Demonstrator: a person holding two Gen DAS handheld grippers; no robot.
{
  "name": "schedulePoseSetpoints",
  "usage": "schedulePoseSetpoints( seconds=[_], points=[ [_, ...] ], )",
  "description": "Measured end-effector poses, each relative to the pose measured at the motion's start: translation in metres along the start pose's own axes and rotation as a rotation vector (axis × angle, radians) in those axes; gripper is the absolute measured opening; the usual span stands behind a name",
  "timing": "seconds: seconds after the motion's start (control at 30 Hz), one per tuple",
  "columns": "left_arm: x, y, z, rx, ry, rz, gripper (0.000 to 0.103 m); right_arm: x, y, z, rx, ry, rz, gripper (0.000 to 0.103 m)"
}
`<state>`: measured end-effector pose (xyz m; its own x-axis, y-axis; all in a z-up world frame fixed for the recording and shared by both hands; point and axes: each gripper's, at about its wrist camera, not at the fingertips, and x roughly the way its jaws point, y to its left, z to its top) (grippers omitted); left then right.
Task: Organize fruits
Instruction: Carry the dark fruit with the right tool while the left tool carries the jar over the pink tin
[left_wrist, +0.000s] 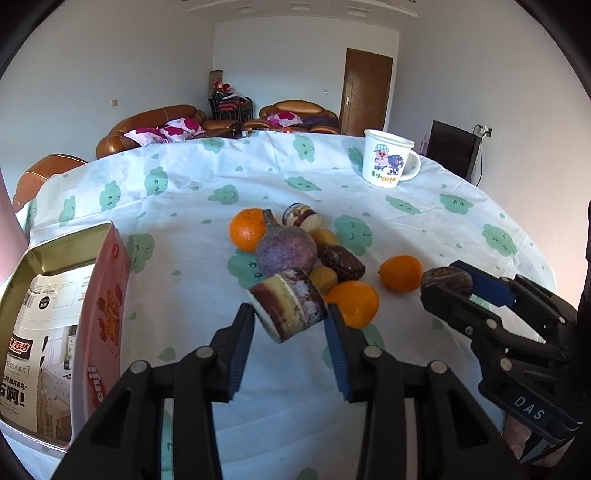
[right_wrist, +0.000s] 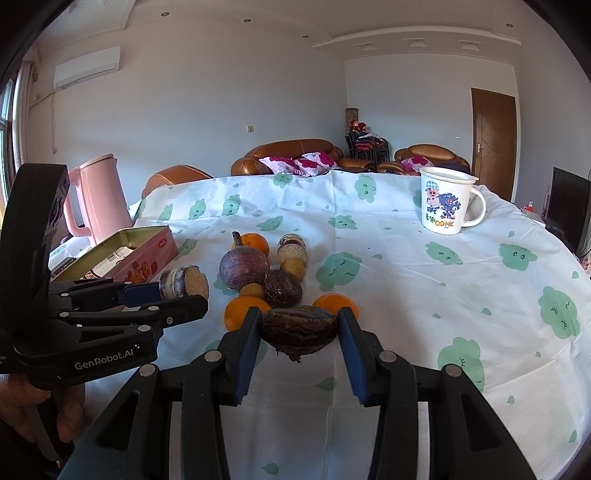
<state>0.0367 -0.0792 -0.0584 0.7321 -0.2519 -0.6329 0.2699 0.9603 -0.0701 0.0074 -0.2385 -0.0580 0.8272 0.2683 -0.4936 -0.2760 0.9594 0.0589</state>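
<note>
Fruits (left_wrist: 291, 254): orange, purple, brown, clustered.

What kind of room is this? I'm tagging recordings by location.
Likely a home living room: brown leather sofas with floral cushions, a wall air conditioner, and a table under a cloud-print tablecloth.

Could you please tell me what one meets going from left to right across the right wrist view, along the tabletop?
Pink plastic kettle → open pink metal tin → large round purple fruit → white cartoon-printed mug with handle.
</note>
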Motion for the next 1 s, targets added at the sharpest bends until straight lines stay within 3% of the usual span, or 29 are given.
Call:
schedulePoseSetpoints(
  seconds=[0.47, 1.0],
  points=[
    [-0.021, -0.007, -0.004, 0.032, -0.127, 0.044, 0.040, -0.007, 0.006, 0.001, -0.019, -0.060, 0.005, 0.044],
    [-0.035, -0.013, -0.006, 0.054, -0.204, 0.082, 0.040, -0.012, 0.011, 0.005, -0.034, -0.097, 0.004, 0.044]
  ],
)
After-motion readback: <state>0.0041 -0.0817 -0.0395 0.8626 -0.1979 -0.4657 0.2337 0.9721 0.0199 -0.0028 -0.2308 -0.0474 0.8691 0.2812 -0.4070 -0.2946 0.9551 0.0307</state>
